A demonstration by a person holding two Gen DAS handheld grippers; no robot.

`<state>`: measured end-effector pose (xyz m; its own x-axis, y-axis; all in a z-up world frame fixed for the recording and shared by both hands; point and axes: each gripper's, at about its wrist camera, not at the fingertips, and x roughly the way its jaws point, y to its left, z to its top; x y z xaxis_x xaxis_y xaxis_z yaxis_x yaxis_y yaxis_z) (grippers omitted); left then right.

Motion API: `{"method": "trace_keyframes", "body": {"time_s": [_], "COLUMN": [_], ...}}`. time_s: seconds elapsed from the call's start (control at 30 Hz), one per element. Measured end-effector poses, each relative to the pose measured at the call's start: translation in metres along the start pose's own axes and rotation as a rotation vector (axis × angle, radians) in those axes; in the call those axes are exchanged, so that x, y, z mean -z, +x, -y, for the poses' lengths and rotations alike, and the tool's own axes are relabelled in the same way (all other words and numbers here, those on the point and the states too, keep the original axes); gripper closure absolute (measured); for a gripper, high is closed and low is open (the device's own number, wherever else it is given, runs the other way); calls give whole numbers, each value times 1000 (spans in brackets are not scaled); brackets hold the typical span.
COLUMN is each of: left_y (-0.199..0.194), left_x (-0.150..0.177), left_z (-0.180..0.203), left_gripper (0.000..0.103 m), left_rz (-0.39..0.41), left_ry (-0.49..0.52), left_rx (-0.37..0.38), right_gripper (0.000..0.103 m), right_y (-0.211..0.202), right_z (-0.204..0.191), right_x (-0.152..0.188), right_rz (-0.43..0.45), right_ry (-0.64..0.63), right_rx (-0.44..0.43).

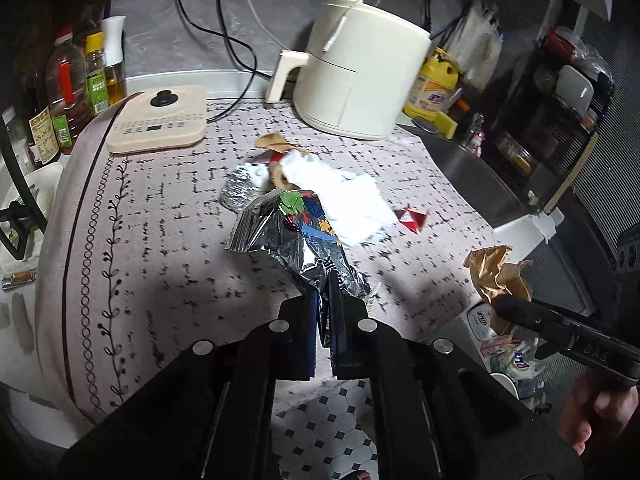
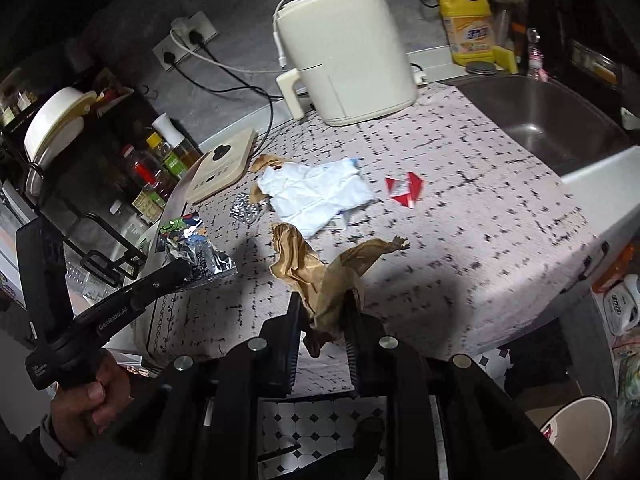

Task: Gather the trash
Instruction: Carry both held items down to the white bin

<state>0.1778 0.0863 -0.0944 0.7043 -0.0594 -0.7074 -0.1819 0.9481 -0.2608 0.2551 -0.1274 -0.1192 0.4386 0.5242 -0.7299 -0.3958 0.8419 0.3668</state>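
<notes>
Between the left gripper (image 1: 324,280) fingers: foil wrapper (image 1: 280,232) clamped, fanning toward 11 o'clock; right gripper (image 2: 326,300) clenched brown paper (image 2: 316,272).

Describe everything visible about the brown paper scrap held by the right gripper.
The brown paper is a torn, crumpled kraft-like scrap, matte tan with creases. It is clamped in the right gripper, whose jaws are shut on its lower part, a tail hanging below them. Two ragged arms splay upward and outward. It looks lifted clear of the tablecloth, near the table's front edge. In the left wrist view it shows as a wad at the gripper's tip. Only the jaws touch it.
</notes>
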Motion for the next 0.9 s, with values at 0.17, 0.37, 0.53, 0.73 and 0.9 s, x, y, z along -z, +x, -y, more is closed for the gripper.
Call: {"method": "trace_keyframes", "body": {"time_s": [0.17, 0.37, 0.53, 0.73, 0.9], "left_y": [-2, 1, 6, 19, 37], "left_x": [11, 26, 38, 59, 81], "left_z": [28, 64, 95, 134, 170], "left_gripper": [97, 97, 97, 97, 97], "left_rz": [-10, -34, -51, -87, -134], "left_ry": [27, 67, 98, 133, 166], "left_rx": [17, 38, 69, 133, 193], "right_gripper": [83, 83, 83, 83, 83], "right_y": [-26, -53, -74, -104, -130], "right_z": [29, 63, 89, 124, 160], "right_x": [14, 31, 49, 73, 99], "right_rz": [13, 30, 37, 51, 55], "right_ry": [35, 81, 125, 174, 238], "right_rx": [29, 59, 89, 164, 247]}}
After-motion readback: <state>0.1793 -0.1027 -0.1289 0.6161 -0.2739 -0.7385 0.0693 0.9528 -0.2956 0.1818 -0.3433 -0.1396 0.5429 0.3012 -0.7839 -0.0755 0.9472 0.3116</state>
